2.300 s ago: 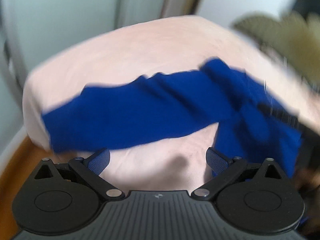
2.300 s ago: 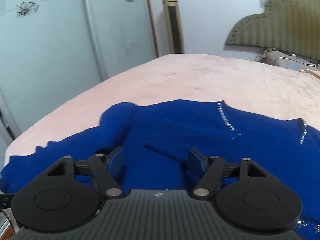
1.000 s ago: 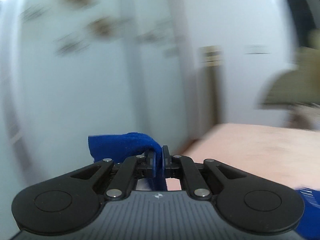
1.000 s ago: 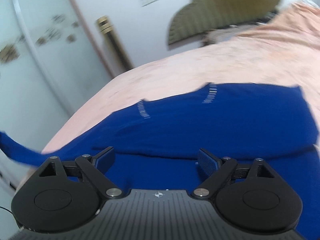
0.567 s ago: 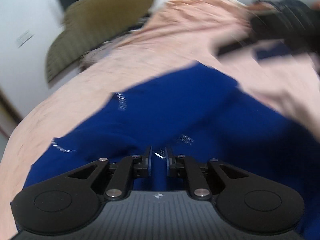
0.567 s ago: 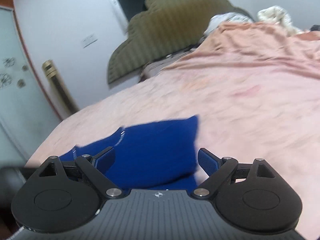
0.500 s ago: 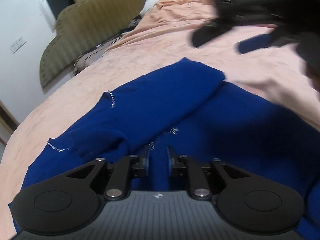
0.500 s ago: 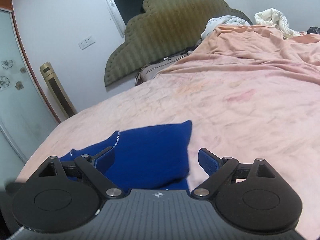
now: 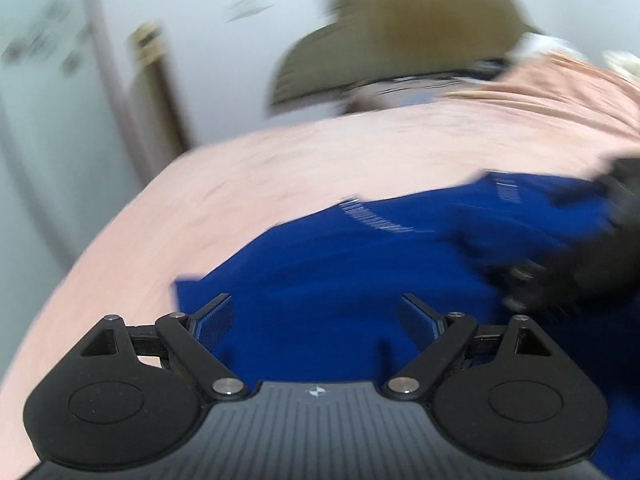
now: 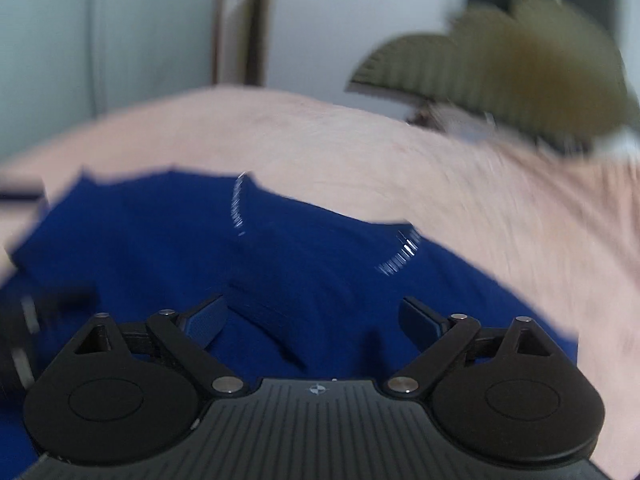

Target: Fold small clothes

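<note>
Both views blurred. Left gripper [image 9: 318,316] and right gripper [image 10: 314,316]: jaws released, empty, over blue garment [image 9: 360,264] lying on bed [image 9: 320,160]. Risk: loose folded layer could slide open if a finger snags it.

Royal-blue garment [image 9: 360,272] with white dashed stitching, on a plain peach-pink bedsheet [image 10: 360,148]; olive ribbed headboard [image 10: 520,76]
</note>
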Tool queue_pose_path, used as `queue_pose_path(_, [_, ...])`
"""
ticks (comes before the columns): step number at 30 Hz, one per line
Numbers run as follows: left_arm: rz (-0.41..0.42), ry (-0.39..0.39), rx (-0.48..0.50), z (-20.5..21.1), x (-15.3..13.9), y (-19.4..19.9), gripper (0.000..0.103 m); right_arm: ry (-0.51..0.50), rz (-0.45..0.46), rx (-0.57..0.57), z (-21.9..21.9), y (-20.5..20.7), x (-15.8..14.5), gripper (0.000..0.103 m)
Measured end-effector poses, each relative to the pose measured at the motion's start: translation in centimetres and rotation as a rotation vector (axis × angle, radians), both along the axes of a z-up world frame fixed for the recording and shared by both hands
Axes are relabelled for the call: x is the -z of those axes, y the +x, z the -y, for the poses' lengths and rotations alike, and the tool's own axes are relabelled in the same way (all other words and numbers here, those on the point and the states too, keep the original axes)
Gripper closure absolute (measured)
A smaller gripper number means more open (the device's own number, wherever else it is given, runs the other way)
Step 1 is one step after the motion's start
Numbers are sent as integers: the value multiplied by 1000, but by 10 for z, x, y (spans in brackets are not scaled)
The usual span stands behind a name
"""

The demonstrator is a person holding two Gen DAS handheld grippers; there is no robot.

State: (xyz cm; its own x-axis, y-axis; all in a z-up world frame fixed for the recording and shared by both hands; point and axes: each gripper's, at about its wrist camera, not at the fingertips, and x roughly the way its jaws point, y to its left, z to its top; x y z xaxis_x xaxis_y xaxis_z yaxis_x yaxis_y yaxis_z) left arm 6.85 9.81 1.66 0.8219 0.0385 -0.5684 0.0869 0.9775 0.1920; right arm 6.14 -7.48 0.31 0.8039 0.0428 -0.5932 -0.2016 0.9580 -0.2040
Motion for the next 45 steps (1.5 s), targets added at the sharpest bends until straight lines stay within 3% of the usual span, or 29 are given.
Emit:
queue_pose_path(2, [-60, 8, -68, -14, 8, 10, 13, -117, 13, 41, -14, 13, 14, 8])
queue_pose_path(4, [-81, 26, -84, -21, 14, 9, 14, -144, 44, 147, -6, 15, 16, 8])
queue_pose_path(7, [-76, 22, -42, -20, 19, 2, 13, 6, 94, 356, 43, -5, 7, 5])
queue_pose_path(10, [-64, 30, -40, -22, 21, -5, 13, 238, 164, 594, 114, -37, -3, 3])
queue_pose_path(12, [-66, 18, -43, -28, 22, -8, 13, 278, 218, 711, 138, -52, -12, 2])
queue_pose_path(15, [-82, -11, -48, -31, 20, -9, 13, 475, 231, 603, 163, -59, -21, 2])
queue_pose_path(19, [-97, -30, -63, -33, 20, -6, 13, 728, 87, 434, 177, -29, -12, 3])
queue_pose_path(22, [-86, -31, -77, -35, 15, -10, 13, 836, 6, 378, 177, 3, 3, 14])
queue_pose_path(27, [-55, -33, -89, -35, 3, -15, 13, 765, -76, 316, 175, 54, 20, 39])
queue_pose_path(29, [-39, -30, -92, -32, -2, -14, 13, 653, -83, 276, 153, 54, 18, 63])
queue_pose_path(30, [-33, -29, -92, -30, -5, -14, 13, 590, -87, 262, 145, 55, 14, 85])
queue_pose_path(31, [-25, -28, -90, -29, -8, -14, 13, 533, -85, 256, 139, 54, 11, 95])
queue_pose_path(34, [0, -34, -79, -27, -18, -12, 13, 488, -11, 263, 142, 31, -7, 97])
queue_pose_path(38, [-8, -26, -60, -21, -18, 0, 13, 394, 124, 383, 165, -14, -35, 97])
queue_pose_path(41, [-66, 17, -52, -13, 0, 15, 13, 339, 82, 464, 184, -19, -26, 96])
queue_pose_path(43, [-100, 38, -67, -11, 11, 20, 13, 367, -12, 490, 197, -15, -13, 85])
queue_pose_path(45, [-99, 41, -61, -12, 15, 17, 13, 402, 22, 502, 198, -23, -12, 86])
